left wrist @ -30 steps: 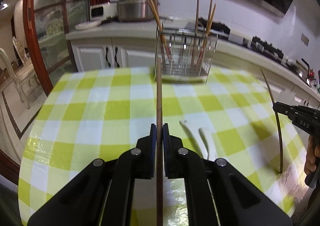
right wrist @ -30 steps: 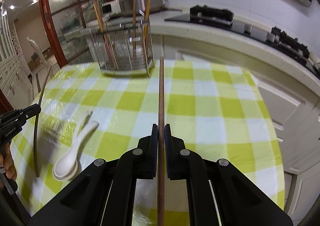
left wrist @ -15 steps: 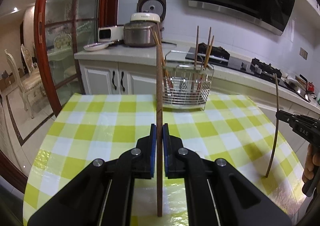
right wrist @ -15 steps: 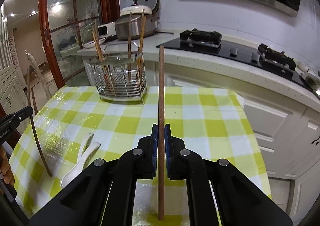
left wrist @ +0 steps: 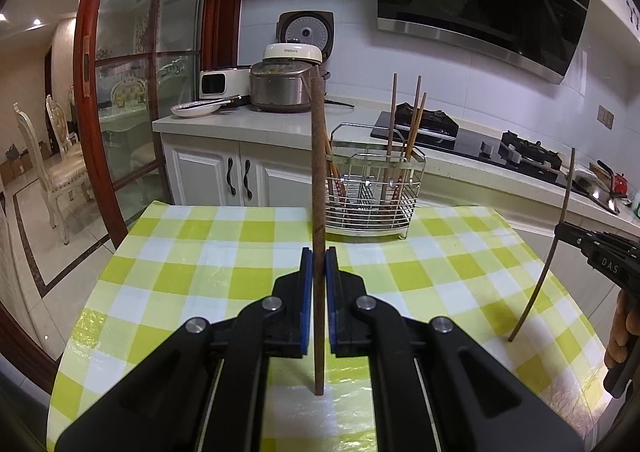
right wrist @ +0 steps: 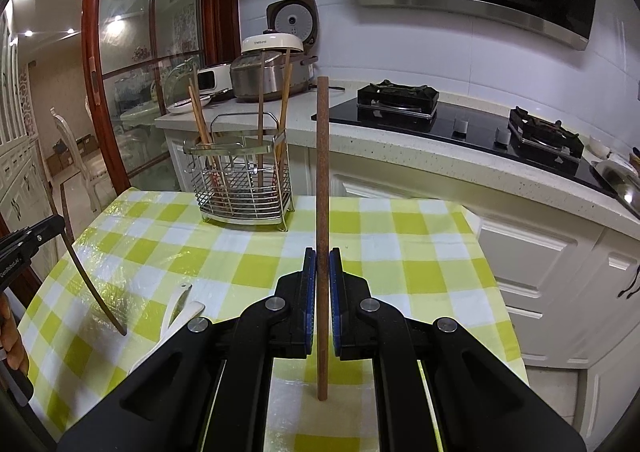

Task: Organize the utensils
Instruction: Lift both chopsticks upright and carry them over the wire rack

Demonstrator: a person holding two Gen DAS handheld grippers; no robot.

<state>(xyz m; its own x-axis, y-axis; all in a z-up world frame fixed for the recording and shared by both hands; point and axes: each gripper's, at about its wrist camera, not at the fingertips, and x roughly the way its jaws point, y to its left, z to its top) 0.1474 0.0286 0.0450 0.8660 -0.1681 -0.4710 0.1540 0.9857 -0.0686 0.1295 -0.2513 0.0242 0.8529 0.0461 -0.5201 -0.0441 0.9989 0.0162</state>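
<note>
My left gripper is shut on a brown chopstick, held upright above the checked table. My right gripper is shut on a second brown chopstick, also upright. Each gripper shows in the other's view: the right one at the right edge, the left one at the left edge. A wire utensil rack with several chopsticks stands at the table's far edge; it also shows in the right wrist view. Two white ceramic spoons lie on the table near my right gripper.
The round table has a yellow-green checked cloth. Behind it runs a white counter with a rice cooker and a gas hob. A glass door with a red frame is at left.
Both grippers have risen and tilted up with their chopsticks, which now stand upright. The rack now looks farther and lower. The spoons have left the left wrist view.
</note>
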